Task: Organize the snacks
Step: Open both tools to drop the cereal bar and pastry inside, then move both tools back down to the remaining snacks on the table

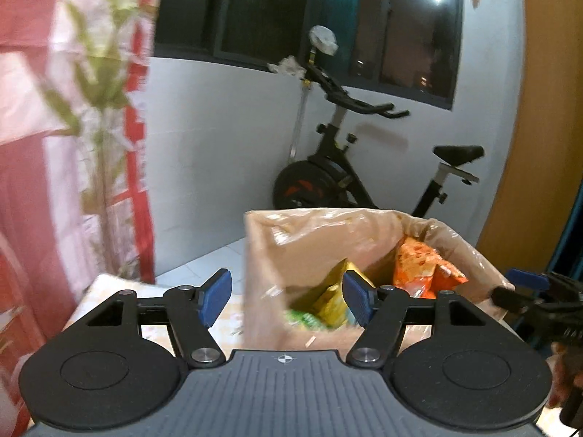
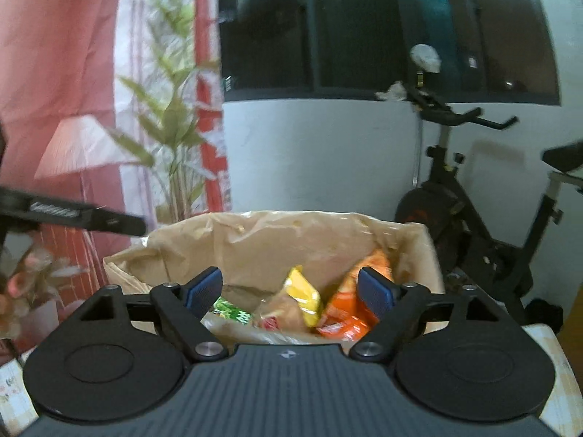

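You're holding both grippers over an open brown paper bag (image 2: pixel 277 244) sitting on a pale patterned tabletop (image 1: pixel 226 322). Left gripper (image 1: pixel 288 296) is standing wide, straddling the bag's near-left wall, pads not pressing it as far as the blur lets me judge. Right gripper (image 2: pixel 289 291) is also standing wide, empty, hanging over the bag's near edge.

Snacks are all sitting inside the bag: orange chip packet (image 2: pixel 349 309) at right, yellow packet (image 2: pixel 302 296) in the middle, green packet (image 2: pixel 233 313) at left, plus a clear-wrapped item (image 2: pixel 277 315) near the front. Nothing is lying out on the table that I can see, so you're looking at the very start: every packet still needs pulling out and sorting.

Labels: none readable, print on the packets is smearing. Small white lettering on the left gripper's arm in the right wrist view is too blurred.

An exercise bike (image 1: pixel 364 174) is standing far behind the bag.
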A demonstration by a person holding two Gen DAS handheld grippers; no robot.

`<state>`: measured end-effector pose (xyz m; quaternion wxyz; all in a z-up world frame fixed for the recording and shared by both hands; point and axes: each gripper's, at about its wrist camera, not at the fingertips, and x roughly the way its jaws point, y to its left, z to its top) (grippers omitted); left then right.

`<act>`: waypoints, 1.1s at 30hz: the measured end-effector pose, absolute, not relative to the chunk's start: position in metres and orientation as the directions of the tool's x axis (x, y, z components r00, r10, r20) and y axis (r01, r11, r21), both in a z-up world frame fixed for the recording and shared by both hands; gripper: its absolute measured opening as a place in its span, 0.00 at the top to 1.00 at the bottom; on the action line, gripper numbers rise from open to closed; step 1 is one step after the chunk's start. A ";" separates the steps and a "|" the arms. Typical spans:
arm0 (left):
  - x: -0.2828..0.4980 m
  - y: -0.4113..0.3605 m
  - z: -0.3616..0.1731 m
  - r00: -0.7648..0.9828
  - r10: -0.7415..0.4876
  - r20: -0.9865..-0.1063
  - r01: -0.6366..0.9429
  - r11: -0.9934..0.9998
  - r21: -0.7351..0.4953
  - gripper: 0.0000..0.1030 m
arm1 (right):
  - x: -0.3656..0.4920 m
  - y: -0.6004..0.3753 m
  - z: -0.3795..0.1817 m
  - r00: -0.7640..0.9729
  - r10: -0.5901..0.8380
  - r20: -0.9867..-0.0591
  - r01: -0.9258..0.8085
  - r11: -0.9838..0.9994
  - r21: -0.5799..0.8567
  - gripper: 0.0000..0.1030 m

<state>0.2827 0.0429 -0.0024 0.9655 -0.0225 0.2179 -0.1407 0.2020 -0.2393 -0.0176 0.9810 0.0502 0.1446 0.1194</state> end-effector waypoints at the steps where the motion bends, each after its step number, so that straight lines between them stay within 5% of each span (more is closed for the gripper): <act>1: 0.274 0.052 -0.005 0.869 -0.272 -0.413 0.247 0.962 -0.114 0.32 | 0.196 -0.244 -0.019 0.933 0.238 -0.269 -0.206 0.968 0.143 0.18; 8: 0.242 0.086 -0.044 0.857 -0.198 -0.476 0.132 0.977 -0.169 0.33 | 0.153 -0.270 -0.046 0.931 0.164 -0.327 -0.113 0.979 0.167 0.18; 19: 0.222 0.095 -0.114 0.773 -0.154 -0.615 0.005 0.971 -0.237 0.34 | 0.136 -0.283 -0.120 0.781 0.090 -0.619 0.022 0.985 0.172 0.23; 28: 0.218 0.081 -0.131 0.741 -0.187 -0.645 0.028 0.968 -0.249 0.35 | 0.153 -0.257 -0.152 0.656 0.261 -0.708 -0.055 0.952 0.300 0.26; 33: 0.214 0.073 -0.140 0.713 -0.209 -0.669 0.037 0.964 -0.262 0.35 | 0.181 -0.239 -0.164 0.603 0.209 -0.770 -0.026 0.970 0.243 0.26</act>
